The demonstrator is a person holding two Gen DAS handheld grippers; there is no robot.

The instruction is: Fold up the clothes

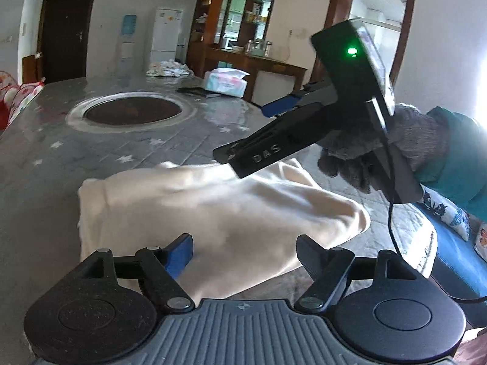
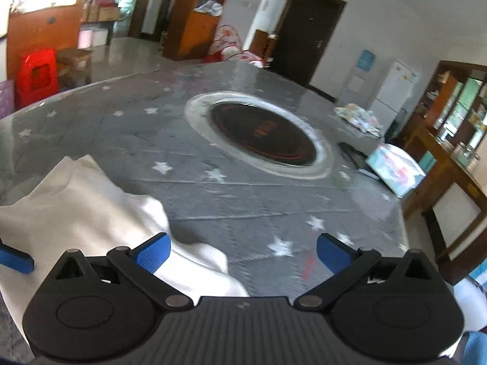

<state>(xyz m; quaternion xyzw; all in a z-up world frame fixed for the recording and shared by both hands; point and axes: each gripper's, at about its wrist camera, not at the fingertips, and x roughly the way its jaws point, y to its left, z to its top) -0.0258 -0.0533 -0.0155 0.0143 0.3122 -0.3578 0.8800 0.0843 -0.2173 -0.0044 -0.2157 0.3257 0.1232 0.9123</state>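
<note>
The cloth (image 1: 219, 213), a cream garment lying rumpled and partly folded, sits in the lower middle of the left wrist view on the grey star-patterned surface (image 1: 91, 152). In the right wrist view it fills the lower left of the frame, its far edge bunched up.

Beyond it the surface runs bare up to the round dark inset (image 1: 132, 111) in the upper middle; a tissue pack (image 1: 226, 82) and a bundle of patterned fabric (image 1: 169, 69) lie past that, near the far edge. The right edge of the surface drops off at the right of the right wrist view.

The left tongs (image 1: 245, 251) are spread wide, just above the cloth's near edge and gripping nothing. The right tongs (image 2: 243, 251) are wide apart too (the left finger over the cloth's edge, the right finger over bare surface). A gloved hand (image 1: 380, 152) holds the right tool over the cloth's far side.
</note>
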